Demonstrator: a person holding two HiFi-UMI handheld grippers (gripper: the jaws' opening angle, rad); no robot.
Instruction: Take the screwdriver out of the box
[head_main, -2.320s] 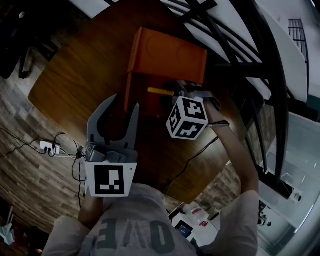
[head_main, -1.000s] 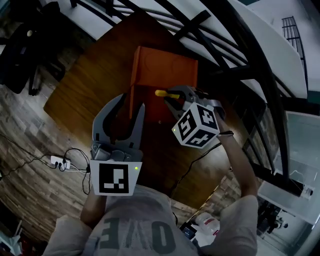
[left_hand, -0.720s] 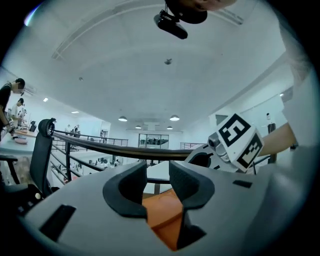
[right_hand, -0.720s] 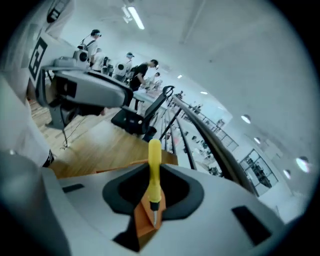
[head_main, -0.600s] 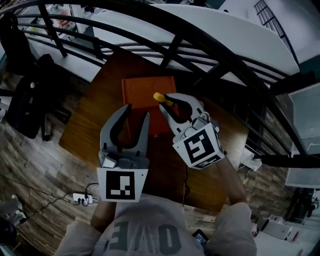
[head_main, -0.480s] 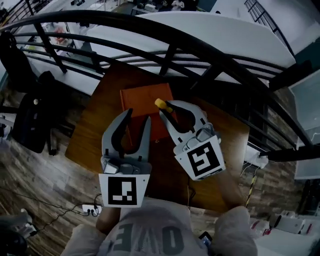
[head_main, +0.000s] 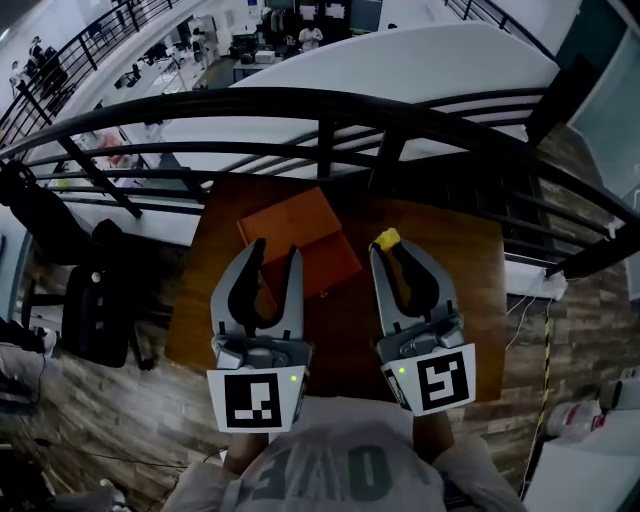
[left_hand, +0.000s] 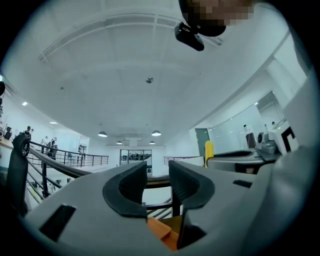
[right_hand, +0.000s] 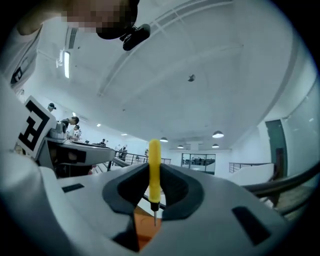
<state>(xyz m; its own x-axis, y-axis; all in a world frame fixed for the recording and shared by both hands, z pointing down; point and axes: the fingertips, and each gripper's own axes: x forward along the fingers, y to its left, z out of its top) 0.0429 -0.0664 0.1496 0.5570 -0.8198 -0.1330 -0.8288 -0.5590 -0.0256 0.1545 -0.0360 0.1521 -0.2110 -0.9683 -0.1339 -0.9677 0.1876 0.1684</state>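
Observation:
The orange box (head_main: 298, 243) lies on the brown wooden table (head_main: 440, 270), lid closed as far as I can tell. My right gripper (head_main: 388, 247) is shut on the yellow-handled screwdriver (head_main: 386, 239), lifted to the right of the box. In the right gripper view the screwdriver (right_hand: 154, 170) stands upright between the pads, thin metal tip down, with the box (right_hand: 144, 226) below. My left gripper (head_main: 276, 252) hovers over the box's near edge, open with nothing between its fingers. In the left gripper view my left gripper (left_hand: 157, 172) shows a narrow gap, the box (left_hand: 162, 231) beneath it and the screwdriver (left_hand: 209, 150) to the right.
A black metal railing (head_main: 330, 115) runs close behind the table's far edge. A dark chair (head_main: 100, 300) stands on the wood floor to the left. Cables and a white box (head_main: 530, 285) lie off the table's right side.
Both grippers have risen. The right one, holding the screwdriver, rolled upright and moved right, away from the box. The left stayed open above the box.

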